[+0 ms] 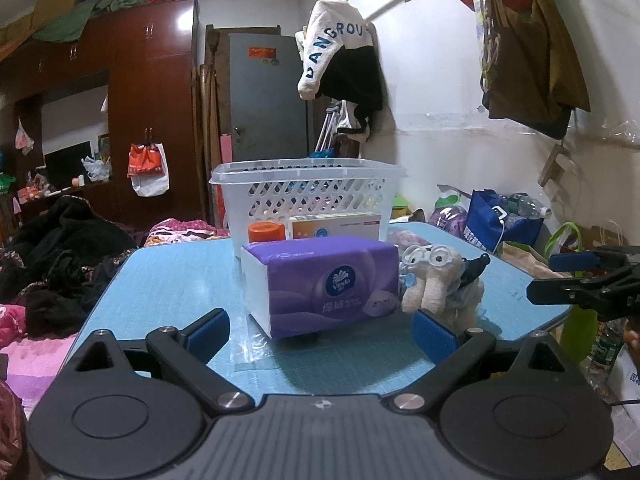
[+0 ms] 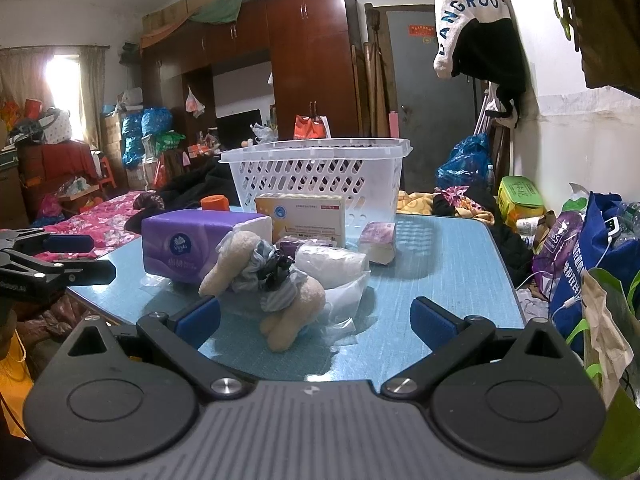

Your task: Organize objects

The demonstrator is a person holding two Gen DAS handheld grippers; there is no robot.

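A white slotted basket [image 1: 308,192] [image 2: 320,176] stands at the far side of a blue table [image 1: 168,280] [image 2: 440,272]. In front of it lie a purple tissue pack [image 1: 324,284] [image 2: 196,244], a plush dog with glasses [image 1: 440,280] [image 2: 272,284], an orange-capped bottle [image 1: 266,233] [image 2: 215,203], a cream medicine box [image 1: 336,226] [image 2: 304,216], a small purple tissue packet [image 2: 378,242] and a white roll in plastic [image 2: 332,266]. My left gripper [image 1: 322,334] is open and empty just before the tissue pack. My right gripper [image 2: 316,318] is open and empty, with the dog between its fingers' line.
A bed with clothes [image 1: 60,272] lies left of the table. Bags and bottles [image 2: 592,248] crowd the floor on the right. A wardrobe [image 1: 152,112] and a grey door [image 1: 268,100] stand behind. Each gripper shows at the edge of the other's view.
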